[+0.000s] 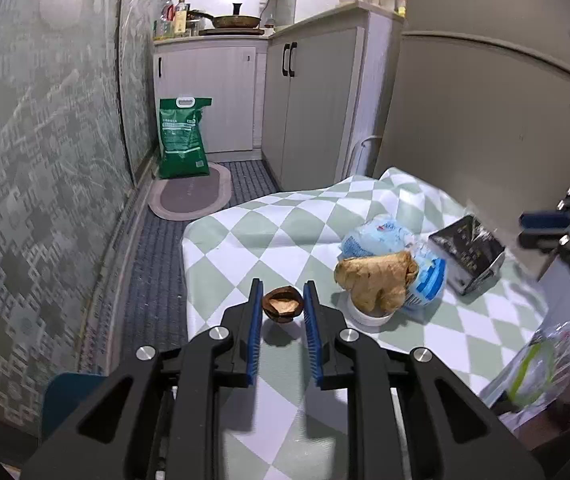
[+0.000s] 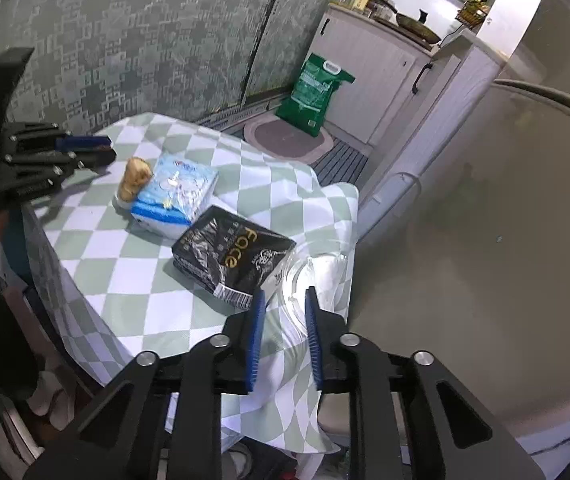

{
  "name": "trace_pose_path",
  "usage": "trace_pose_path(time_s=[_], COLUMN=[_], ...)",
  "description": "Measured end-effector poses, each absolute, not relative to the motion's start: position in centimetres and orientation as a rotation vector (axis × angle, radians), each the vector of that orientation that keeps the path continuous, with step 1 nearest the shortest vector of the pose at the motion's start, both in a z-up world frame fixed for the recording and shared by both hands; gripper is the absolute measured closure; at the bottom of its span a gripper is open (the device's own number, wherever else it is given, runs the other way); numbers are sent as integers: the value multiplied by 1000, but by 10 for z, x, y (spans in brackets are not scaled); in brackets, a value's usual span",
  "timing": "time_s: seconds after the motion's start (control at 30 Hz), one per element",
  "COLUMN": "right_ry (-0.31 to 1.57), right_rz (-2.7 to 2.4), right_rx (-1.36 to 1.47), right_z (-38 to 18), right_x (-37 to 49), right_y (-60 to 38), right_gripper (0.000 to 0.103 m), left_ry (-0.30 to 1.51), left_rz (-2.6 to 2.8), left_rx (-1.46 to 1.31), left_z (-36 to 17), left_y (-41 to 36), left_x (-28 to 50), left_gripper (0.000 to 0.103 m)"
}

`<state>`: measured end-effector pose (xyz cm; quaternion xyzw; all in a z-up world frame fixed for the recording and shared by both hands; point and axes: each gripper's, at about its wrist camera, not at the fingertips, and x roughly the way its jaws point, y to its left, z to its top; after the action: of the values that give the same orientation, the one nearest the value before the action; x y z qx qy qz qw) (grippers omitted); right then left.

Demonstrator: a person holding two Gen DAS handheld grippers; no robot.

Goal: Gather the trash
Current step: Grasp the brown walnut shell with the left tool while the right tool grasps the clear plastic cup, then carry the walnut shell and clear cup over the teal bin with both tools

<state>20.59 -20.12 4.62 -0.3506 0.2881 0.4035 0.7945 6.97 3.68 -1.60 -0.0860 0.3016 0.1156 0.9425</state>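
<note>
Left wrist view: the left gripper (image 1: 283, 300) pinches a brown nutshell half (image 1: 283, 305), lifted above the checked cloth of the bench (image 1: 245, 240); its shadow lies below.
Nearby: a crumpled brown paper wad (image 1: 377, 278) in a small white cup (image 1: 367, 315), a blue tissue pack (image 1: 389, 240), a black packet (image 1: 468, 254).
Right wrist view: the right gripper (image 2: 285, 308) is spread around the rim of a clear plastic bag (image 2: 309, 276) at the bench edge.
Step in hand: shell picked, carrying it.
Next move: likely swing the shell over the bag mouth and release it.
</note>
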Motion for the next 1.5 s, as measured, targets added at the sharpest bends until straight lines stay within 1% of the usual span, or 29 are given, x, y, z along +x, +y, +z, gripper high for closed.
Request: trace_pose_path(time_s=[0.23, 0.3, 0.37, 0.53, 0.57, 0.6, 0.93, 1.2, 1.5], right_ry=[642, 645, 648, 651, 654, 658, 626, 620, 673], right_rz=[852, 853, 847, 835, 834, 837, 824, 912, 1080], right_rx=[-802, -804, -812, -822, -820, -820, -795, -661, -462], right_z=[32, 30, 28, 24, 25, 25, 37, 62, 78], right_x=[208, 210, 211, 217, 218, 218, 216, 205, 184], right_y=[-195, -193, -191, -188, -188, -187, -189, -185, -162], right_gripper=[85, 87, 87, 94, 98, 100, 100, 100, 100], left_ry=[566, 552, 550, 547, 545, 541, 427, 338, 318], left_rz=[187, 173, 165, 162, 159, 156, 141, 161, 219], left_rx=[-253, -270, -276, -283, -289, -296, -343, -366, -387], left_z=[-8, -6, -5, -4, -4, -3, 13, 27, 31], left_y=[39, 39, 38, 38, 39, 39, 46, 55, 78], left_x=[63, 60, 60, 57, 56, 56, 36, 16, -5], left_gripper=[81, 81, 81, 81, 81, 81, 81, 81, 81])
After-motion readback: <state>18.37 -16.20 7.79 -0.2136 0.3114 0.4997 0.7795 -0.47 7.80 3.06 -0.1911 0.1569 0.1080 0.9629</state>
